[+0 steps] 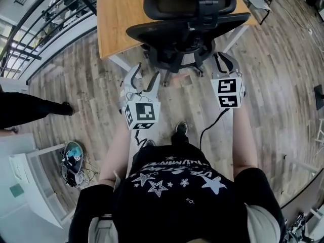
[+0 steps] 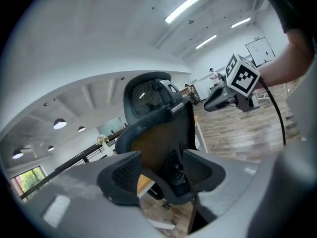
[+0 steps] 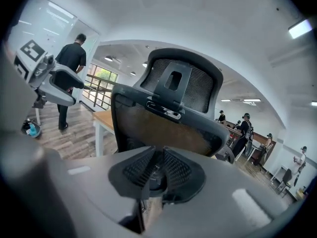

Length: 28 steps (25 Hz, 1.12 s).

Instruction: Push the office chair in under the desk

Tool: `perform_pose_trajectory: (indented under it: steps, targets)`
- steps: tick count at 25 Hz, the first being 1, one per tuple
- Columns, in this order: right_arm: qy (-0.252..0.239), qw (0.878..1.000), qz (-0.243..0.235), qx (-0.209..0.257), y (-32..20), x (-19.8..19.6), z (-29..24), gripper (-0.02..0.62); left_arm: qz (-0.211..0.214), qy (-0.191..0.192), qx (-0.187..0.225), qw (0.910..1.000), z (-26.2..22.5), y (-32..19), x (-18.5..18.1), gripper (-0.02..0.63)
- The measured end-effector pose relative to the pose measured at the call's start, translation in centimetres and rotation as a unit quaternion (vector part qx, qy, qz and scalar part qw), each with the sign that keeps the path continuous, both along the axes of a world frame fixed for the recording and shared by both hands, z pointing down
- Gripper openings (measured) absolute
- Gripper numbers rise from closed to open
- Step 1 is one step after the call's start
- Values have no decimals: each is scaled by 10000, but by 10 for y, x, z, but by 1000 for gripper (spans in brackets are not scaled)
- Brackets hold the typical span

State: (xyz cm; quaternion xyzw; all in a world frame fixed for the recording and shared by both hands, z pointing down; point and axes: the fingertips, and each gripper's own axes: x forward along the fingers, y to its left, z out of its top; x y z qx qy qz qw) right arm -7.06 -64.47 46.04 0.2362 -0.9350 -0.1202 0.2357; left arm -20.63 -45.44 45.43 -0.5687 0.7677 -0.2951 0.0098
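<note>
I'm looking down at the office chair point(image 1: 187, 29), which is standing at the near edge of the wooden surface point(image 1: 119, 14) with its backrest facing me and its base on the plank floor point(image 1: 91, 95). I'm holding the left claw point(image 2: 161, 168) with its jaws apart, just short of the backrest's left side, clamping nothing. I'm holding the right claw point(image 3: 157, 171) by the right side, its jaws all but together and empty. A person in black point(image 3: 69, 68) is standing off to the left.
</note>
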Motion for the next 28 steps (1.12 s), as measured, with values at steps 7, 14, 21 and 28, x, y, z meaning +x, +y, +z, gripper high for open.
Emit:
perform_pose_trajectory:
  steps: [7,14,21,28]
  targets:
    - [-7,9994,350,-36,52,12,6,3,262,422,213,9985,12,44,2,176]
    - [-162,9986,485,-149,127,8,-8,3,301,466,393,9977,1,112,-6,94]
    - [-220,9983,428,-315,193,3,-22,3,334,481,505,9970,-12,174,-8,77]
    - [-217,9984,462,-246,249,8,-38,2,448,567,656,9952,-19,224,5,9]
